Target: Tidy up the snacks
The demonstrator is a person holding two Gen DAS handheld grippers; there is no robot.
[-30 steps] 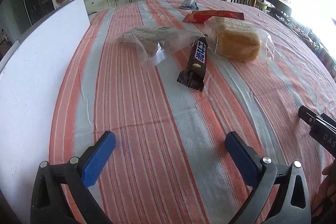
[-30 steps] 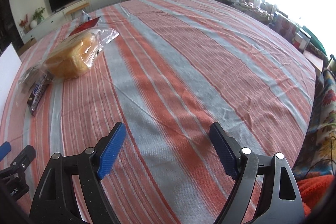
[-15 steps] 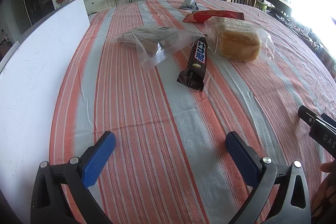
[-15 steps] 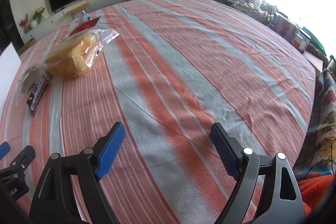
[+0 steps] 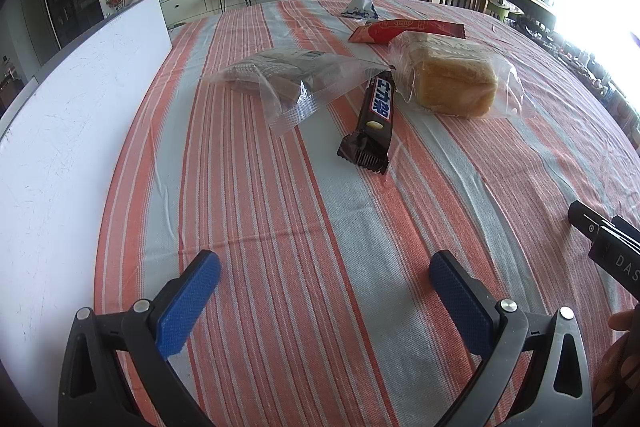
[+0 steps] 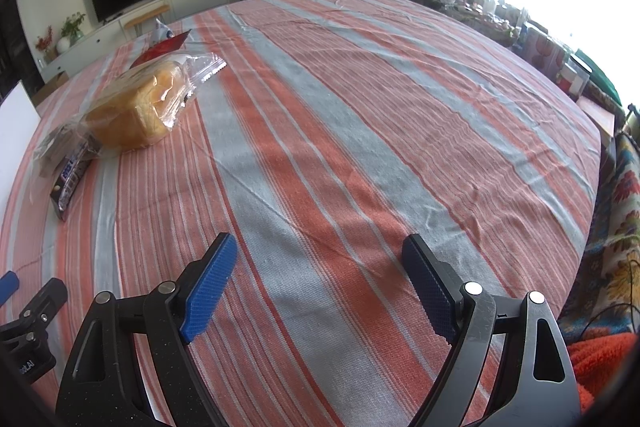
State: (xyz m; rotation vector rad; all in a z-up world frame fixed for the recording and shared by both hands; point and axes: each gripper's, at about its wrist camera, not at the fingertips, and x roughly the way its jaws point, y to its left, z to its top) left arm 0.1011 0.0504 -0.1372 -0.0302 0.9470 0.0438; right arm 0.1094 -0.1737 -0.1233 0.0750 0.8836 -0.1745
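Jaws of both the left gripper point(image 5: 325, 277) and right gripper point(image 6: 320, 261) stand wide apart, empty. Beyond them on the desk point(image 5: 280, 227), the chocolate bar point(image 5: 374, 119) lies just beside the bagged bread point(image 5: 454, 85): light, stiff, slippery wrapper; grip across its middle.

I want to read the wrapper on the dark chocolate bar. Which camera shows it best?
The left wrist view. The chocolate bar lies near mid-frame, lengthwise, its blue and white lettering facing up and unobstructed, its far end touching the bagged bread. In the right wrist view it sits at the far left edge, small, foreshortened, lettering blurred.
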